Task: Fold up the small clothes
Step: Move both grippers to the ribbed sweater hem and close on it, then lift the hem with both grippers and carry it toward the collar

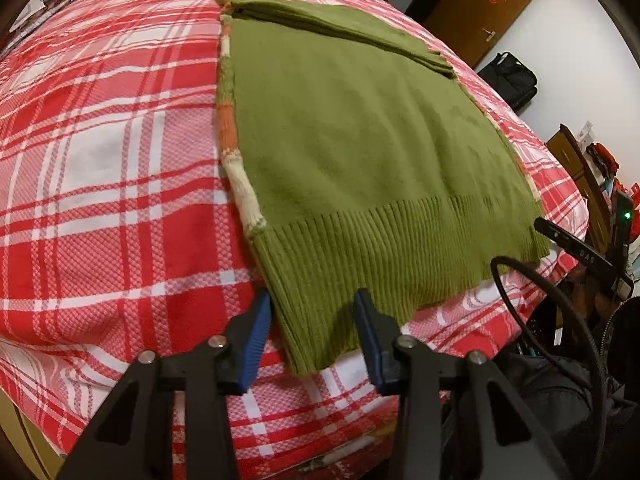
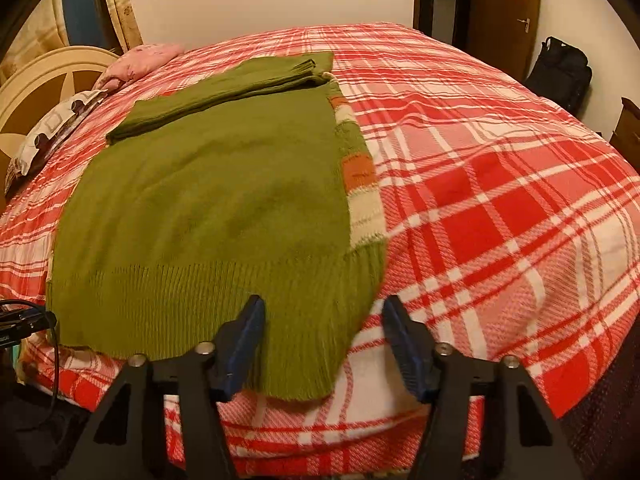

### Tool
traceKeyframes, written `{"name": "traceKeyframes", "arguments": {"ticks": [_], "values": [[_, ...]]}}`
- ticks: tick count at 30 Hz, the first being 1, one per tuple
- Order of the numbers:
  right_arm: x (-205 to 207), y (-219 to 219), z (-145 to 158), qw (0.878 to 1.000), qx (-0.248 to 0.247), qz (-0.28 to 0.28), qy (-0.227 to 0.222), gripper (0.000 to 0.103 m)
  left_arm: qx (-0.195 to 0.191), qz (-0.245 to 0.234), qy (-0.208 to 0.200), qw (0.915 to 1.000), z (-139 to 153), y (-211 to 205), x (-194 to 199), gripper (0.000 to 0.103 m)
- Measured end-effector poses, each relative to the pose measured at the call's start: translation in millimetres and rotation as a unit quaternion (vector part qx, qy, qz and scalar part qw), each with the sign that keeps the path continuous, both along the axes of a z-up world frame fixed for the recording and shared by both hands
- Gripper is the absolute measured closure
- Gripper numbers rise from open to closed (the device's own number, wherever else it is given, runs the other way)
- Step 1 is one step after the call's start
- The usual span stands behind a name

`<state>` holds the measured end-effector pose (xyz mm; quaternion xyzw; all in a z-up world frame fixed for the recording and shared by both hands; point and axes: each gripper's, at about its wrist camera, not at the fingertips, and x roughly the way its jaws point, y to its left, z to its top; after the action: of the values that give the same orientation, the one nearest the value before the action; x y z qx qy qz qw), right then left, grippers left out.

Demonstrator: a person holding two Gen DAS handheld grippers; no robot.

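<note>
A green knit sweater (image 1: 360, 152) lies flat on the red plaid bed, sleeves folded across its far end, with an orange and cream striped band along one side. Its ribbed hem (image 1: 360, 264) faces me. My left gripper (image 1: 312, 312) is open, with the hem's near left corner between its blue pads, not pinched. In the right wrist view the sweater (image 2: 208, 208) fills the left half. My right gripper (image 2: 320, 320) is open around the hem's right corner (image 2: 312, 340). The other gripper shows at the edge of each view.
The red and white plaid bedspread (image 2: 500, 208) covers the bed. A pink pillow (image 2: 140, 60) and a patterned cushion (image 2: 60, 120) lie at the headboard. A black bag (image 2: 560, 72) stands by a brown door (image 1: 480, 12). A black cable (image 1: 516, 304) hangs at the right.
</note>
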<state>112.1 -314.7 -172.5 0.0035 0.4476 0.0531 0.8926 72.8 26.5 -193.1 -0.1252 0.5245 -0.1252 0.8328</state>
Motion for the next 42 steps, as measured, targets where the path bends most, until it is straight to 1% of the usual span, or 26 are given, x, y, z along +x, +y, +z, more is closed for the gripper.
{"name": "traceKeyframes", "arguments": {"ticks": [1,2,3,7,10,12,13,15,17,19,20,21,23,24,25,28,29,31,34,36,38,42], "values": [[-2,-3,0,1.0,0.005,-0.002,0.003,0.051,-0.004,-0.001,0.0,1.0,0,1,1,0.063],[-3,-5,0,1.0,0.01,-0.003,0.005,0.052,-0.006,0.0,0.001,1.0,-1,2,1,0.067],[-4,-8,-1,1.0,0.016,-0.003,0.006,0.053,-0.01,0.003,0.003,0.9999,-3,4,2,0.069],[-8,-13,-1,0.999,0.032,-0.005,0.011,0.06,-0.024,0.007,0.004,0.9997,-5,10,1,0.07],[-7,-14,-1,0.999,0.047,-0.001,0.01,0.06,-0.027,0.007,0.002,0.9996,-6,11,2,0.07],[-7,-18,1,0.999,0.045,-0.014,-0.005,0.06,-0.034,0.008,-0.002,0.9994,-5,13,1,0.07],[-5,-24,4,0.998,0.052,-0.025,-0.02,0.06,-0.036,0.006,-0.005,0.9993,-4,16,1,0.07],[0,-33,7,0.996,0.076,-0.036,-0.031,0.06,-0.038,0.004,-0.01,0.9992,-3,16,1,0.07],[12,-42,4,0.993,0.104,-0.04,-0.025,0.06,-0.04,0.001,-0.012,0.9991,-4,16,1,0.07],[21,-44,2,0.991,0.132,-0.026,-0.018,0.06,-0.048,0.001,-0.014,0.9987,-6,17,3,0.07],[23,-43,2,0.99,0.139,-0.017,-0.016,0.06,-0.053,0.002,-0.013,0.9985,-7,17,4,0.072],[25,-41,2,0.989,0.151,-0.001,-0.012,0.06,-0.058,0.003,-0.014,0.9982,-8,19,4,0.074],[25,-37,-1,0.986,0.164,0.016,0.004,0.06,-0.062,0.006,-0.016,0.9979,-8,24,3,0.086],[23,-36,-2,0.985,0.168,0.023,0.009,0.062,-0.067,0.006,-0.017,0.9976,-7,25,3,0.088],[20,-34,-2,0.985,0.167,0.031,0.015,0.07,-0.07,0.006,-0.017,0.9974,-7,26,3,0.088],[16,-32,-3,0.985,0.161,0.046,0.032,0.074,-0.068,0.005,-0.017,0.9975,-7,30,1,0.088],[15,-31,-4,0.985,0.161,0.05,0.037,0.077,-0.066,0.005,-0.017,0.9977,-7,30,0,0.088],[13,-30,-7,0.985,0.16,0.054,0.044,0.079,-0.064,0.007,-0.015,0.9978,-7,25,3,0.088],[8,-31,-9,0.984,0.162,0.055,0.049,0.088,-0.065,0.007,-0.012,0.9978,-9,23,3,0.085],[6,-34,-9,0.982,0.175,0.053,0.049,0.088,-0.066,0.004,-0.015,0.9977,-8,21,3,0.086],[4,-42,-9,0.978,0.196,0.044,0.048,0.089,-0.07,0.001,-0.02,0.9973,-5,19,3,0.093],[5,-52,-7,0.971,0.234,0.035,0.045,0.088,-0.076,-0.007,-0.036,0.9964,0,19,1,0.095]]}}
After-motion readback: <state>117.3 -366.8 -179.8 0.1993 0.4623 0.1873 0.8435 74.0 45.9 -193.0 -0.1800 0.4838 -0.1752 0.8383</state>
